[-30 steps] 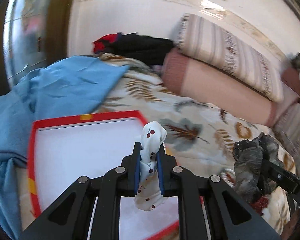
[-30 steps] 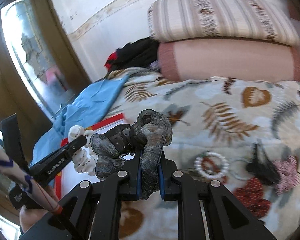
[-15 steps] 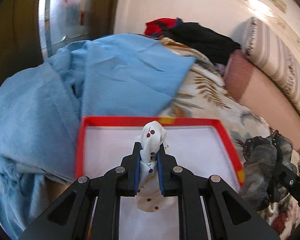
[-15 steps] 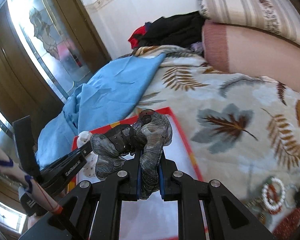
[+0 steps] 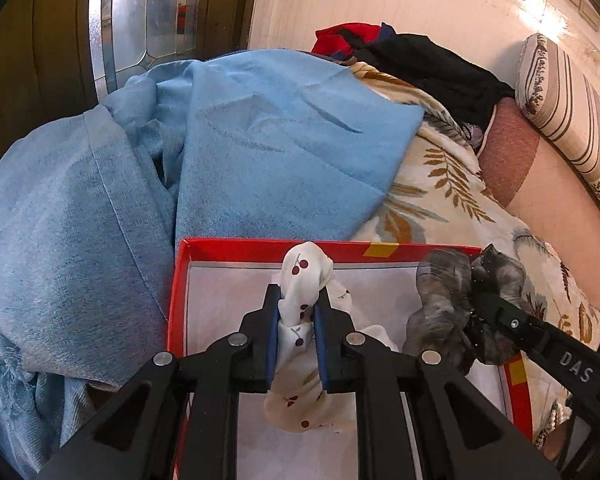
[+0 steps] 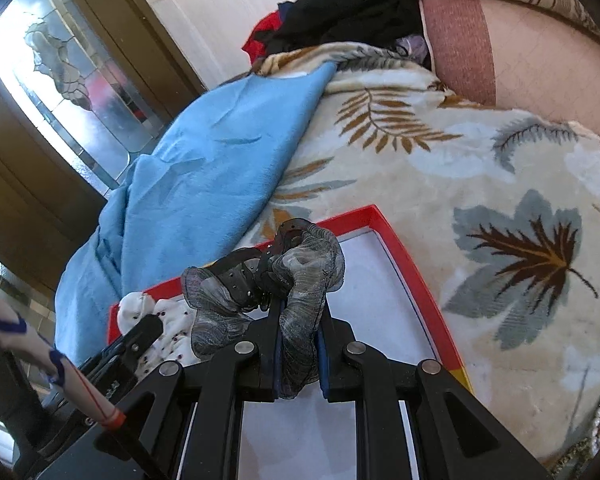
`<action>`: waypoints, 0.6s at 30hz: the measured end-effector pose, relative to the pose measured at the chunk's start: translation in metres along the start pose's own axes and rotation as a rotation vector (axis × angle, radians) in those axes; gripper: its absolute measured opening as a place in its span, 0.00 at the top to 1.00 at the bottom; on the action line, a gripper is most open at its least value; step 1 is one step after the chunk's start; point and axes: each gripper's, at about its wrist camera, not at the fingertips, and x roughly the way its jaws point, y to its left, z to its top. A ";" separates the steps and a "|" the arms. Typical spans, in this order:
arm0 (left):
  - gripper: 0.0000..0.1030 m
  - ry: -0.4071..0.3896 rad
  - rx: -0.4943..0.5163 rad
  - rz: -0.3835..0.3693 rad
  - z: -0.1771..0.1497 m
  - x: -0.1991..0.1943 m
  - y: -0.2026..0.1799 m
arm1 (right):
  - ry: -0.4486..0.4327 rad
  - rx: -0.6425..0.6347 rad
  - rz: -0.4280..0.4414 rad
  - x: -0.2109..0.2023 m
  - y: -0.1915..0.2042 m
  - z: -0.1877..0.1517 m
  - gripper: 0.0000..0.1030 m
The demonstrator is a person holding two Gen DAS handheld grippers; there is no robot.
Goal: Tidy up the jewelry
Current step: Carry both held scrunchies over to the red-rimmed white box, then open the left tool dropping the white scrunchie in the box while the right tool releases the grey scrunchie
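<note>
My left gripper (image 5: 296, 304) is shut on a white scrunchie with red cherries (image 5: 304, 276), held over a red-rimmed box (image 5: 260, 245) with a white floor. My right gripper (image 6: 298, 308) is shut on a grey gauzy scrunchie (image 6: 307, 264) above the same box (image 6: 407, 264). In the left wrist view the grey scrunchie (image 5: 439, 292) hangs at the box's right side, in the right gripper's black fingers (image 5: 511, 322). In the right wrist view the white scrunchie (image 6: 168, 320) and the left gripper (image 6: 140, 330) sit at the box's left corner.
The box lies on a leaf-patterned blanket (image 6: 439, 168). A blue cloth (image 5: 180, 152) is heaped just beyond and left of it. Dark and red clothes (image 5: 411, 56) and pink and striped bolsters (image 5: 547, 184) lie at the back. A sleeve (image 6: 40, 360) shows at lower left.
Both grippers have swung left and lower, from over the blanket to over the red box, each still holding its scrunchie. The beaded jewelry seen earlier has slid out to the right wrist view's edge.
</note>
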 end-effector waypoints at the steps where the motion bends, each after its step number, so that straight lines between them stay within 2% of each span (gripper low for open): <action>1: 0.86 -0.003 0.007 0.009 0.000 0.001 -0.001 | 0.004 0.002 -0.003 0.002 -0.002 0.000 0.83; 6: 0.80 -0.009 0.008 0.020 0.001 0.001 -0.003 | 0.012 0.013 -0.015 0.009 -0.008 0.001 0.80; 8: 0.73 -0.017 0.014 0.027 0.001 -0.001 -0.004 | 0.013 0.012 -0.019 0.007 -0.009 0.001 0.67; 9: 0.65 -0.025 0.018 0.034 0.000 -0.002 -0.005 | 0.008 0.015 -0.015 0.005 -0.010 0.001 0.61; 10: 0.60 -0.035 0.020 0.041 0.000 -0.004 -0.006 | 0.002 0.016 -0.015 0.003 -0.011 0.000 0.60; 18: 0.59 -0.077 0.025 0.048 0.004 -0.016 -0.007 | -0.021 0.025 0.010 -0.018 -0.012 -0.002 0.56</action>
